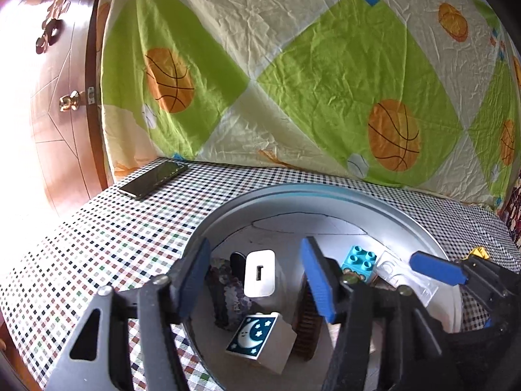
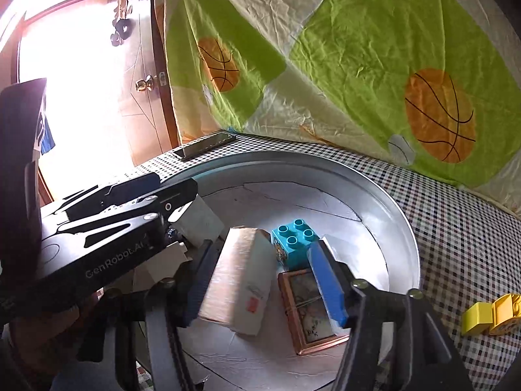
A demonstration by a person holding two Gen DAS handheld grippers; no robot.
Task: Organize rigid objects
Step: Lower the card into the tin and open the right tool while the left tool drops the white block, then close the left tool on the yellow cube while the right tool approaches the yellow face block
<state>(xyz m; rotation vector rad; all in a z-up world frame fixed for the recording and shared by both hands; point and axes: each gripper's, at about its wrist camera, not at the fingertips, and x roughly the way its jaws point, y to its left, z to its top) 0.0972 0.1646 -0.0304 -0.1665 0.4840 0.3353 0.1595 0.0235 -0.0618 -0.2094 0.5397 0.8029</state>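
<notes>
Both grippers hang over the round metal tray that sits on the checked bench, and both stand roughly half open with nothing pressed between the pads.

In the left wrist view, the left gripper frames a white charger block standing on end in the centre of the frame, with a dark sequinned object against its left side. Below it, a white moon-printed cube lies tilted toward the lower centre. None of these touches either pad.

In the right wrist view, the right gripper straddles a long pale box, whose long axis runs from the upper centre down toward the lower centre, roughly along the line the jaws point. A copper-framed flat tin lies just right of it, partly under the right pad, and a turquoise studded brick sits beyond, at the upper centre.

Still outside the tray are two yellow bricks on the bench, at the far right edge of the right wrist view, well apart from the jaws. The right hand looks much the nearer, so a swing rightward would probably be its job. A phone lies at the upper left, closer to the left hand.
</notes>
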